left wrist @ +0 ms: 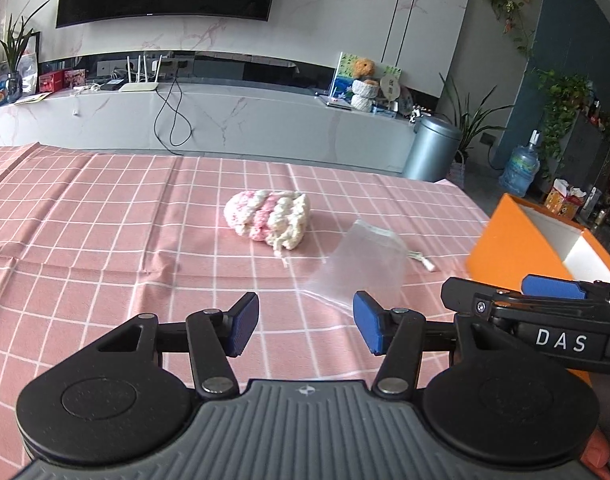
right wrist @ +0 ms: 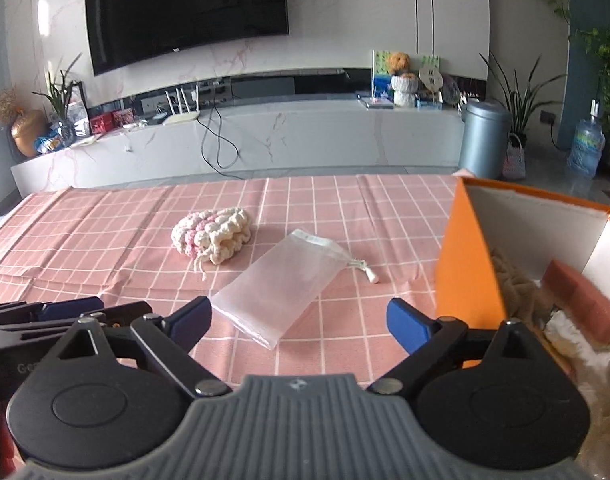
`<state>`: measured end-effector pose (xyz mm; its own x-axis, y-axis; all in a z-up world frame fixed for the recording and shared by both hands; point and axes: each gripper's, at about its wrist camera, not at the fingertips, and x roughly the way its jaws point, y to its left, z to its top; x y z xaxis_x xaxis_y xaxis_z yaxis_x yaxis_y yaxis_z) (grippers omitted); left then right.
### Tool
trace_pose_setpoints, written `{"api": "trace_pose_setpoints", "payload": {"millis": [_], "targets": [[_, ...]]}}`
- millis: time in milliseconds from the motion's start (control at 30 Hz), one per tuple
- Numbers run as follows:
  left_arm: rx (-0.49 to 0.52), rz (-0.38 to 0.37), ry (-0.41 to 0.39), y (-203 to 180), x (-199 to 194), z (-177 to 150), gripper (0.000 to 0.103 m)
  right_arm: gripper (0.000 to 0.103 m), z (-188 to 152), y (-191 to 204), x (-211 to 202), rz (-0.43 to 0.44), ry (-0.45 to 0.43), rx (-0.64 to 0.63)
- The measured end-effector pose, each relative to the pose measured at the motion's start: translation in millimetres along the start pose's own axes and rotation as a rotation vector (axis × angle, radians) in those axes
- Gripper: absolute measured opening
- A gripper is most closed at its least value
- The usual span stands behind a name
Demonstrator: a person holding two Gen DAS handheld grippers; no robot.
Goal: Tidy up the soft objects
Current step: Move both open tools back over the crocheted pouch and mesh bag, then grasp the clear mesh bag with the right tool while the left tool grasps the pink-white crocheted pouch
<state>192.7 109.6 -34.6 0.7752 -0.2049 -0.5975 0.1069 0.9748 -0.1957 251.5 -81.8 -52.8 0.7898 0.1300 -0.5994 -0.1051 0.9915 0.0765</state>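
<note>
Both grippers hang low over the pink checked cloth, angled down at it, side by side. Right gripper has its jaws spread wide with nothing between them; the left gripper stands part open, also empty, just left of the right one. Nearest past the right fingertips lies the clear pouch, flat on the cloth, its drawstring end turned away toward the box side. Beyond the pouch and to its left sits the knitted piece, pink and cream, close by but not touching it. Right of the pouch stands the orange box, open-topped, already holding some soft items. The step in hand looks like picking up the pouch. Since it is thin and limp, the right gripper would do best to come down on its near edge, pinch the film so it bunches instead of sliding, and lift clear of the box wall before moving across. The left gripper suits the knitted piece.
</note>
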Motion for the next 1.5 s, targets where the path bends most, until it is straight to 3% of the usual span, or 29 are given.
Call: {"api": "trace_pose_setpoints", "payload": {"millis": [300, 567, 867, 1067, 1167, 1233, 1333, 1367, 1400, 1433, 1500], "targets": [[0.006, 0.036, 0.059, 27.2, 32.2, 3.7, 0.063, 0.1, -0.5, 0.8, 62.4, -0.056, 0.116, 0.122], [0.017, 0.031, 0.107, 42.4, 64.1, 5.8, 0.058, 0.1, -2.0, -10.3, 108.7, -0.054, 0.219, 0.254], [0.07, 0.022, 0.13, 43.5, 91.1, 15.7, 0.054, 0.101, 14.8, 6.9, 135.6, -0.042, 0.187, 0.292], [0.115, 0.036, 0.125, 48.3, 102.0, 25.3, 0.053, 0.1, 17.3, 33.7, 148.6, -0.074, 0.167, 0.191], [0.145, 0.042, 0.127, 48.4, 105.6, 27.5, 0.054, 0.09, 18.8, 41.1, 152.8, -0.096, 0.153, 0.148], [0.172, 0.034, 0.125, 47.5, 107.4, 27.3, 0.056, 0.075, 19.9, 44.2, 153.9, -0.116, 0.144, 0.112], [0.219, 0.031, 0.113, 42.9, 109.7, 26.3, 0.06, 0.061, 18.4, 43.6, 151.4, -0.139, 0.135, 0.081], [0.239, 0.031, 0.101, 40.8, 109.7, 26.2, 0.065, 0.052, 17.7, 43.7, 150.5, -0.146, 0.127, 0.059], [0.258, 0.032, 0.087, 38.6, 110.1, 27.3, 0.069, 0.024, 17.5, 43.5, 149.9, -0.141, 0.117, 0.034], [0.274, 0.033, 0.072, 36.6, 110.0, 28.6, 0.071, 0.006, 17.8, 42.0, 150.3, -0.135, 0.117, 0.026], [0.306, 0.038, 0.042, 32.2, 110.2, 31.7, 0.073, 0.0, 20.8, 35.3, 149.9, -0.107, 0.129, 0.057]]}}
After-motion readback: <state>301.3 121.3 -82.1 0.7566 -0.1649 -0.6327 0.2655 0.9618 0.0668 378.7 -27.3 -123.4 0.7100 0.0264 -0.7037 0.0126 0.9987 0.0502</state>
